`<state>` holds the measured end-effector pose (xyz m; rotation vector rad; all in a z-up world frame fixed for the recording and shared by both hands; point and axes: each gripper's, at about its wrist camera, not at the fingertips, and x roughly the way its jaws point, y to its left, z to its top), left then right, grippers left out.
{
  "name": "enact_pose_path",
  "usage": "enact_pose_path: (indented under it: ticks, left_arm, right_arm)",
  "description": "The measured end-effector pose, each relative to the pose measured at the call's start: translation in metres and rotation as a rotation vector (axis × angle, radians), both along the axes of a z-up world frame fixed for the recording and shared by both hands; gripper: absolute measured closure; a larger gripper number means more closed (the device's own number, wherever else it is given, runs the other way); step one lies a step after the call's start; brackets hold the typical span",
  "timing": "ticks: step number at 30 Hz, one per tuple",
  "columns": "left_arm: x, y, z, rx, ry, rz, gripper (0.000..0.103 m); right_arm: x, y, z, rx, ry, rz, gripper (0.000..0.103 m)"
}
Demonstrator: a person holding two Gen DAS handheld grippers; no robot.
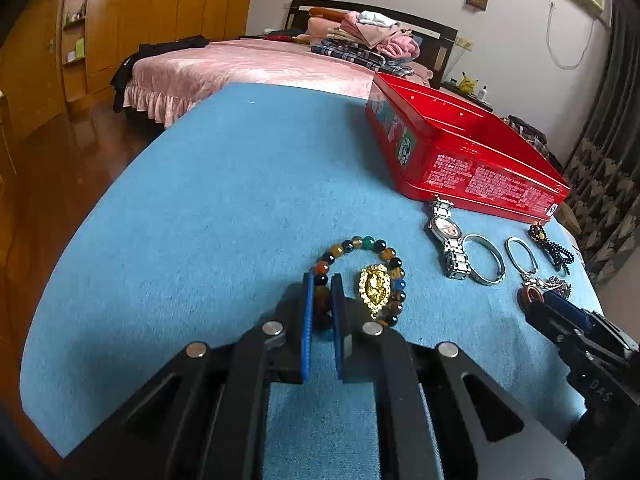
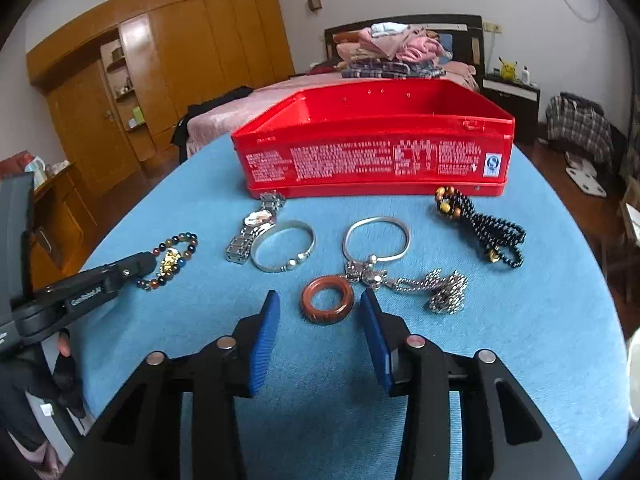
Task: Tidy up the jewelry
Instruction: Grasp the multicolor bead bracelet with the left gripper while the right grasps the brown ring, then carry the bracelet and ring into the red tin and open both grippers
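Note:
An open red tin box stands on the blue table. In front of it lie a silver watch, a silver bangle, a second bangle with a chain, a dark bead string and a brown ring. My left gripper is shut on the coloured bead bracelet with a gold charm. My right gripper is open, its fingers either side of the brown ring.
The blue cloth-covered table drops off at left and right. Behind it are a pink bed with folded clothes, wooden wardrobes and a nightstand.

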<state>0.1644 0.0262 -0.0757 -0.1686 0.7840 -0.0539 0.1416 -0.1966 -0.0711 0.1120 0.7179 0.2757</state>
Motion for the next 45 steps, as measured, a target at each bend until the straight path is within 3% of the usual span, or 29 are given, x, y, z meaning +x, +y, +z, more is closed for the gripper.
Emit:
enact_pose_path:
  ticks: [6,9,11,17,24,45]
  left_arm:
    - [0.012,-0.005,-0.001,0.007,0.005,-0.030,0.084]
    - [0.014,-0.007,-0.001,0.014,0.006,-0.021,0.088]
    - [0.013,-0.007,-0.002,0.018,0.002,-0.010,0.096]
    - [0.002,-0.002,0.007,-0.043,-0.042,-0.006,0.097]
    - [-0.009,-0.019,0.034,-0.082,-0.116,-0.067,0.097]
    - [-0.002,-0.066,0.081,-0.122,-0.224,-0.154,0.097]
  right_arm:
    - [0.000,0.006,-0.001,-0.046,-0.001,-0.010,0.064]
    - [0.002,0.007,-0.002,-0.057,0.000,-0.015,0.073]
    - [0.000,0.010,-0.003,-0.055,-0.001,-0.017,0.074]
    - [-0.002,0.011,0.003,-0.069,-0.015,0.000,0.074]
    - [-0.007,0.005,0.026,-0.054,-0.057,-0.003,0.074]
    - [0.016,-0.032,0.077,-0.010,-0.157,-0.043,0.074]
